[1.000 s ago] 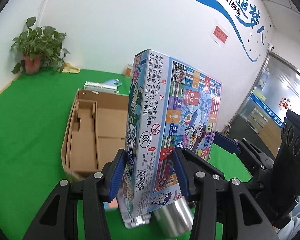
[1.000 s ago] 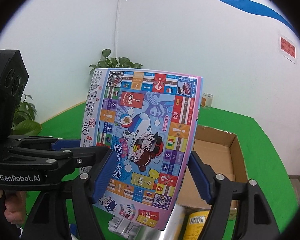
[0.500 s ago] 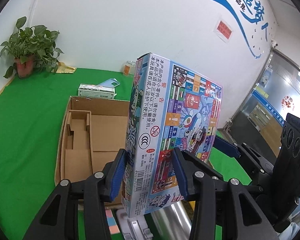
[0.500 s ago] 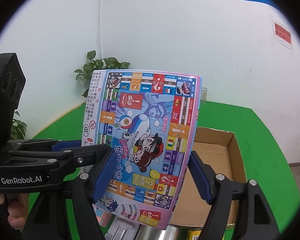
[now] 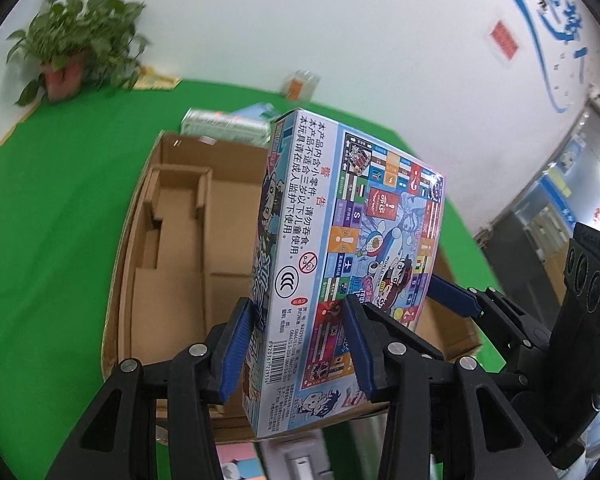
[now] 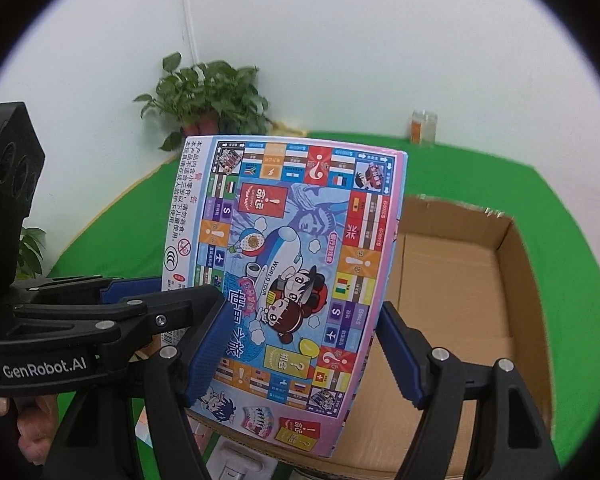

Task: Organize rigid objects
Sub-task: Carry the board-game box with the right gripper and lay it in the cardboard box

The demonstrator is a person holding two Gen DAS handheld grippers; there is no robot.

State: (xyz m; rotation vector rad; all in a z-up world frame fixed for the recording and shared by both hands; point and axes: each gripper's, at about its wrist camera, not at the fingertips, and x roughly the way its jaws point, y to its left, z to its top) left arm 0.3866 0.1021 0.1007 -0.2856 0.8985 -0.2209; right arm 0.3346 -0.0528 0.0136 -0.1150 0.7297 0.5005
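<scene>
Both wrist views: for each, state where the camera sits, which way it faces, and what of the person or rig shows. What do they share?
Left wrist: on the left gripper, facing down over the game box to the cardboard carton; right gripper intrudes.
Right wrist: on the right gripper, facing the box's printed front; left gripper, a hand show.
Shared: box, carton, potted plant.

White walls [image 5: 300,20] beyond the fingertips, painted with a blue swoosh [image 5: 540,36] and hung with a red notice [image 5: 504,45]. Green covering [image 5: 48,208] below and past the fingers. Potted plant [image 5: 72,60] in the far corner. Glass doorway [image 5: 568,200], bright, off to the right.
</scene>
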